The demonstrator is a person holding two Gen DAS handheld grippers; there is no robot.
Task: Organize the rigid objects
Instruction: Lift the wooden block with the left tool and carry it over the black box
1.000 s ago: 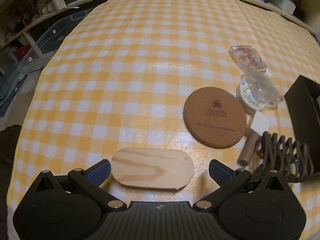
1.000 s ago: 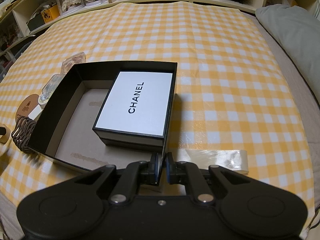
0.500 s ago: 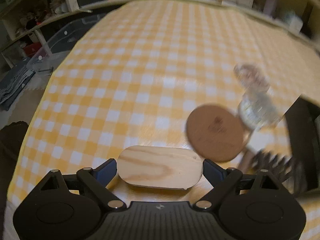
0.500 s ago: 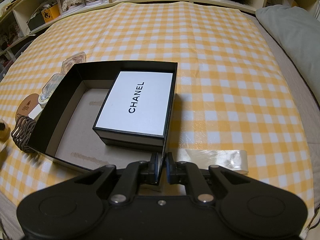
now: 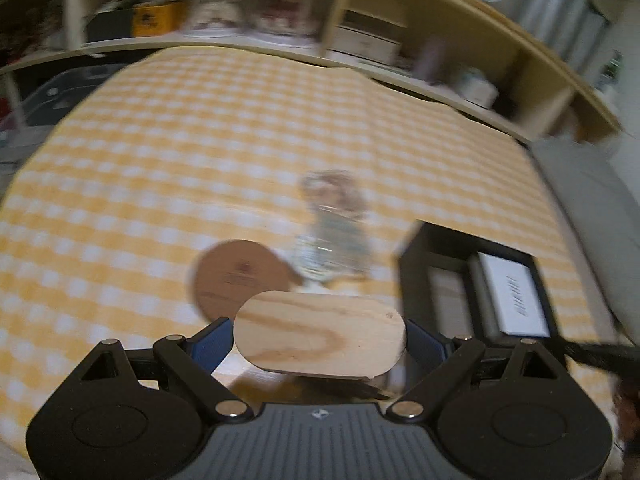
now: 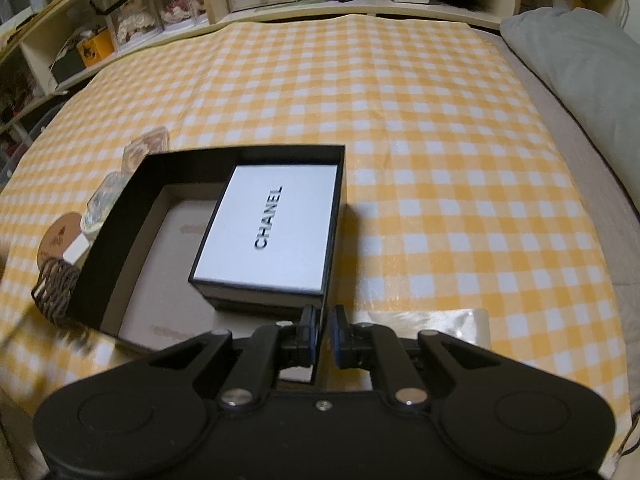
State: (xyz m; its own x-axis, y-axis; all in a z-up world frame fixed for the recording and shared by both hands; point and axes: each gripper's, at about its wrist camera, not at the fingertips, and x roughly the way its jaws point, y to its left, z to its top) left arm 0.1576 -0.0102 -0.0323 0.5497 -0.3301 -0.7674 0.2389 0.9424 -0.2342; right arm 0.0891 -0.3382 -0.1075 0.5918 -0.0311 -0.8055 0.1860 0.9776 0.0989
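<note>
A: The oval wooden board (image 5: 320, 330) hangs above the checked tablecloth (image 5: 160, 160), end to end between the left gripper (image 5: 320, 338)'s blue pads (image 5: 210, 344), near the open black box (image 6: 120, 216).

B: What could go wrong?

A: Only its narrow ends are pinched. I judge a fast swing could twist it loose, or it could clip the box wall or the white CHANEL box (image 6: 268, 232) inside.

B: How do the fingers stand?

A: Left ones wide apart, clamped on the board. The right gripper (image 6: 323, 330)'s pads are nearly together, gripping the box's near wall to steady it.

B: Nearby?

A: A cork coaster (image 5: 240, 276) and blurred clear items.
</note>
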